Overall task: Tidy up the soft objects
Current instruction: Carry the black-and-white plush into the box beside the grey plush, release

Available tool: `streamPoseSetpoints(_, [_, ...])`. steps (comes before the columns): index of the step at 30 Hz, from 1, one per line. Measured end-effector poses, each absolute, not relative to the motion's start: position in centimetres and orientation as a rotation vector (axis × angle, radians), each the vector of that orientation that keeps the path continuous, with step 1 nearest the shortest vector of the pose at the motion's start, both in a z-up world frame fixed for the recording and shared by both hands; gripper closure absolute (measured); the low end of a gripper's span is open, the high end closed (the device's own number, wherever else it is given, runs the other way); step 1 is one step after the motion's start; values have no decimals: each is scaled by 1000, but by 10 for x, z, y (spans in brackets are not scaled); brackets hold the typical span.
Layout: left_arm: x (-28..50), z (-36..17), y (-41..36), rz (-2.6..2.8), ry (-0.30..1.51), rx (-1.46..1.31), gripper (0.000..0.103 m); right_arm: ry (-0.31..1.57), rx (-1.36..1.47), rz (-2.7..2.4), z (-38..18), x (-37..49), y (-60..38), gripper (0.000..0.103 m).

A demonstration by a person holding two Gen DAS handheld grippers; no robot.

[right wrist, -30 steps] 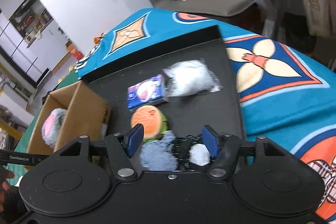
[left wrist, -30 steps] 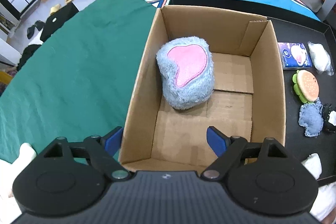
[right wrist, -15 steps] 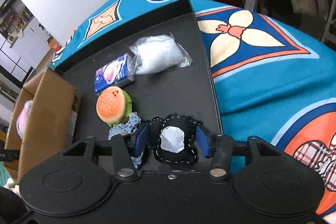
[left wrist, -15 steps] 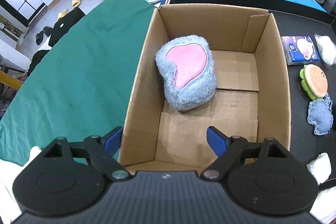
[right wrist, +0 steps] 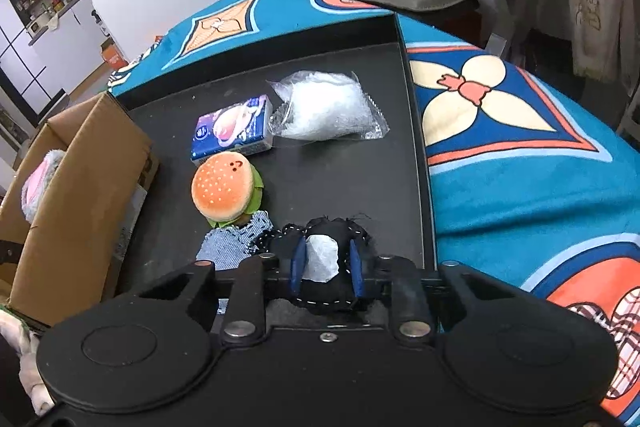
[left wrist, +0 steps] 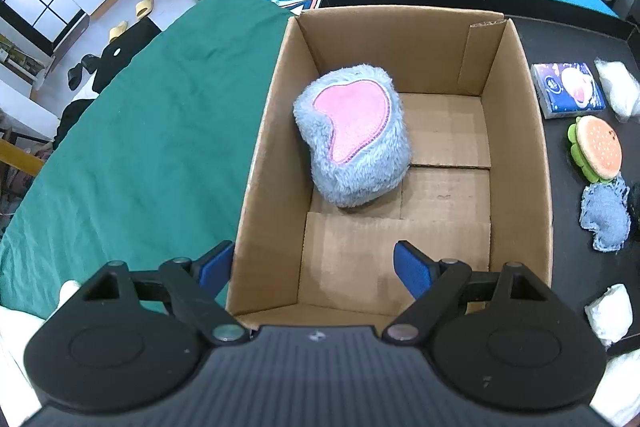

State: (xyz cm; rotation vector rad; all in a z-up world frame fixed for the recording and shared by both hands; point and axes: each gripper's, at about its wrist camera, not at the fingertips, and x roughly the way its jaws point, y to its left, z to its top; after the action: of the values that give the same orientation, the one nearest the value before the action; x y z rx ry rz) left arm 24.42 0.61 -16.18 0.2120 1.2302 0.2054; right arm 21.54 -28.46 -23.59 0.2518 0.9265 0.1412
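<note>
My right gripper (right wrist: 325,264), which stood apart over the tray (right wrist: 352,183) a sec ago w/ nothing pinched, is now clamped on the black pouch (right wrist: 320,291) w/ the white patch, which sits at the tray's near edge just beside the denim scrap (right wrist: 230,245) and burger toy (right wrist: 224,189). That means the pick is made, so I reckon next is lift & carry over to the box (left wrist: 516,131). My left gripper (left wrist: 314,267) hasn't budged: apart, empty, over the box's near end, where the fluffy blue toy (left wrist: 354,135) already lies.
</note>
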Motion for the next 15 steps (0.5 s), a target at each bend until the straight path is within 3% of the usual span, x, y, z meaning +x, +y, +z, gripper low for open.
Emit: streamPoseSetpoints(15, [233, -148, 37, 196, 1197, 115, 18, 853, 258, 162, -193, 214, -278, 80])
